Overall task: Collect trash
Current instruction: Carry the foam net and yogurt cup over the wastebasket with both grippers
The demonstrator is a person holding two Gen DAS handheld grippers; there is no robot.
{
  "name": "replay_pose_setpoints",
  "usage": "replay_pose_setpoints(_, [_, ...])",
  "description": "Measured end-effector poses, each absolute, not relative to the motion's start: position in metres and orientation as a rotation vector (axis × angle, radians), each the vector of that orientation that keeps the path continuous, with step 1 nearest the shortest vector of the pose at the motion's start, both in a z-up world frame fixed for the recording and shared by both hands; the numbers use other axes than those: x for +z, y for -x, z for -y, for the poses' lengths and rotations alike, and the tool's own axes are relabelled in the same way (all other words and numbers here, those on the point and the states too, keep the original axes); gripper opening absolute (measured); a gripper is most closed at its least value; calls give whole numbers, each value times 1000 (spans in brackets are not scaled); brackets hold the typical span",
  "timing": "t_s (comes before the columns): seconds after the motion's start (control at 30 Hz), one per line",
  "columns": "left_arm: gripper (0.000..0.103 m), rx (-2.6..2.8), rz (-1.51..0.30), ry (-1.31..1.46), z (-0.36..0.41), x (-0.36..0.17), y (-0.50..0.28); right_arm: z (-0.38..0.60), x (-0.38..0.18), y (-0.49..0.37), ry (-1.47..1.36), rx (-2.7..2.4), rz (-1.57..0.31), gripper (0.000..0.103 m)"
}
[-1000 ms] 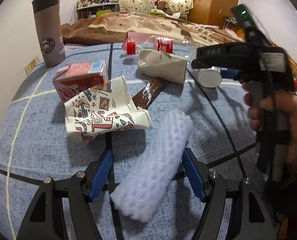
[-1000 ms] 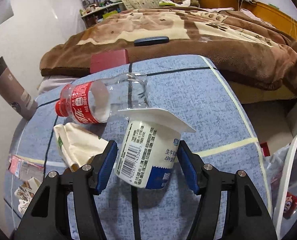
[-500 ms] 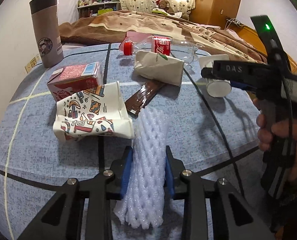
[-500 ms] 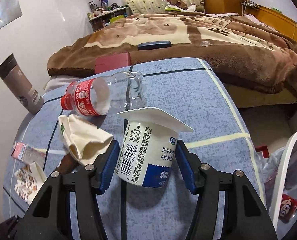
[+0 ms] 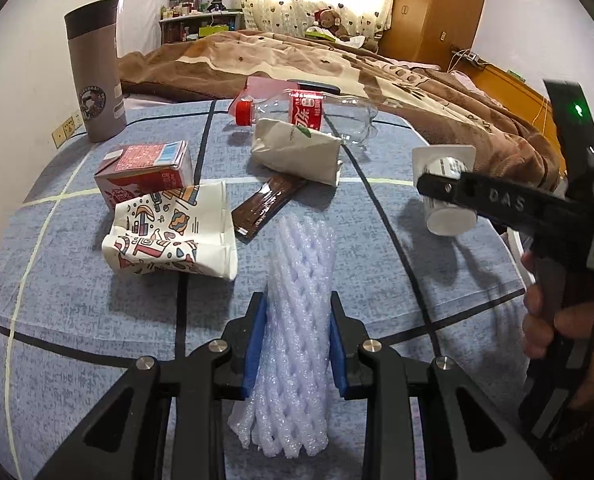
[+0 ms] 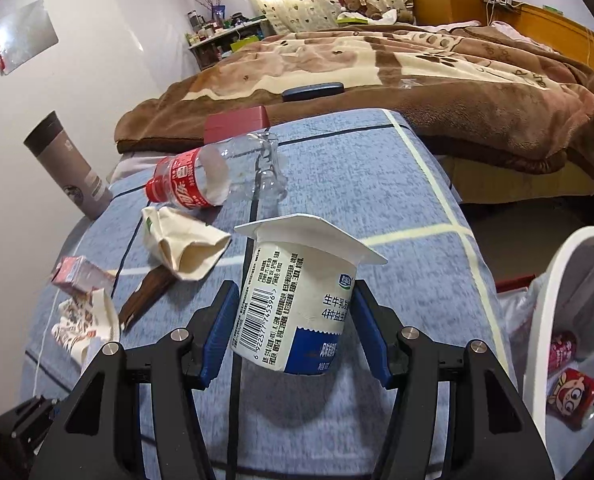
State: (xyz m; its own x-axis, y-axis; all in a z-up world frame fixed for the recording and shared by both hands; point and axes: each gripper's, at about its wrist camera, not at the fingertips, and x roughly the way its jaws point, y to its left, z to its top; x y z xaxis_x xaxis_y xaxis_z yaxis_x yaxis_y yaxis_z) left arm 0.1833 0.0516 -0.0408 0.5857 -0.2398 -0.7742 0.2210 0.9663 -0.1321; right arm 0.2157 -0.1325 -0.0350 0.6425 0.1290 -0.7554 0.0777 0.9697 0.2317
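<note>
Left gripper (image 5: 295,344): blue pads pressed into both sides of the white foam net sleeve (image 5: 297,312), jaws clamped on it; lower centre of the left view.
Foam net sleeve: squeezed narrow between the pads, far end reaching up-frame toward the brown wrapper (image 5: 267,204).
Right gripper (image 6: 293,330): jaws closed against the yogurt cup (image 6: 297,300), pads touching its left and right walls; lower centre of the right view.
Yogurt cup: tilted, square white rim uppermost, barcode facing the camera; in the left view it shows at right of frame (image 5: 449,200), clear of the cloth.
Table (image 6: 357,184): blue cloth with pale and dark lines.
Remaining trash, left view: patterned paper cup (image 5: 173,236) crushed, left of centre, touching the red carton (image 5: 145,172) behind it; crumpled paper bag (image 5: 297,152) overlapping the brown wrapper; clear bottle (image 5: 309,110) lying on its side, upper centre.
Tumbler (image 5: 95,68): upright, upper left.
Bin (image 6: 557,320): white rim at right edge of right view, red cans (image 6: 573,394) inside.
</note>
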Motion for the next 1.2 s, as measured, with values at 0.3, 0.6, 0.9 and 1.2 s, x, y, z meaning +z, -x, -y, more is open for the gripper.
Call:
replay_pose_setpoints(0.3, [30,-296,-898,31,-31,-33,-175,141,-34,-193,-271,57,-867,59])
replay_pose_setpoints(0.6, [30,-338,-875,33,-4,-19,-167,158,-21,-163,-292,65,-829,58])
replay_pose_setpoints(0.9, [30,-390,-853,7,36,-8,-163,192,-16,-143,-315,22,-798,58])
replay_pose_setpoints(1.2, [30,-462,-826,-33,89,4,-161,231,-8,-124,-344,-51,-757,59])
